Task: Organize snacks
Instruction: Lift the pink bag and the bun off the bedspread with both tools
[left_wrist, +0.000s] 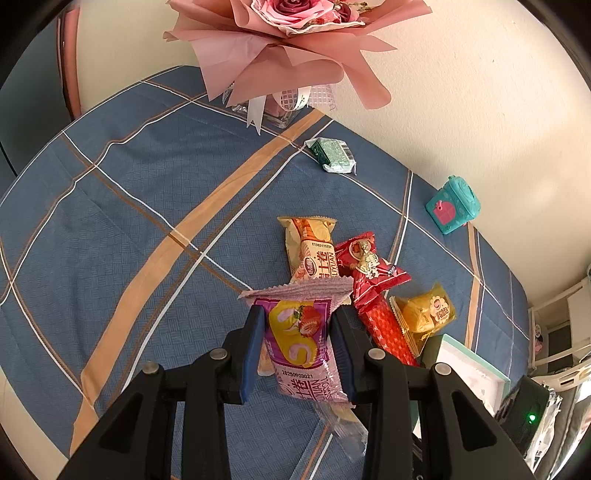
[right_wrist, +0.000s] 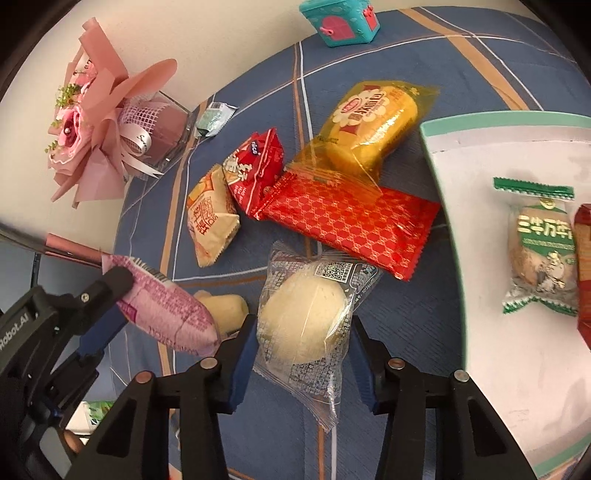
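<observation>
Left gripper (left_wrist: 297, 332) is clamping a purple pack (left_wrist: 299, 339), jaws nearly closed, pads pressing both sides; the pack is sticking up past the fingertips, off the tablecloth (left_wrist: 129, 206).

Right gripper (right_wrist: 303, 350) is straddling a clear bun pack (right_wrist: 306, 317) lying on the cloth. Its left pad is touching the wrapper; the right pad is sitting just beside the wrapper edge, so firm grip cannot be told. No earlier picture to compare.

Ahead of the right gripper: a red pack (right_wrist: 351, 225), a yellow pack (right_wrist: 369, 125) partly over its far edge, a small red pack (right_wrist: 255, 166) and a beige pack (right_wrist: 210, 218) to the far left. White tray (right_wrist: 480, 258) is sitting to its right, holding a green-white pack (right_wrist: 543, 251). Bouquet (right_wrist: 92, 122) is standing far left, teal box (right_wrist: 340, 18) far ahead, small green pack (left_wrist: 332, 155) near the bouquet.
</observation>
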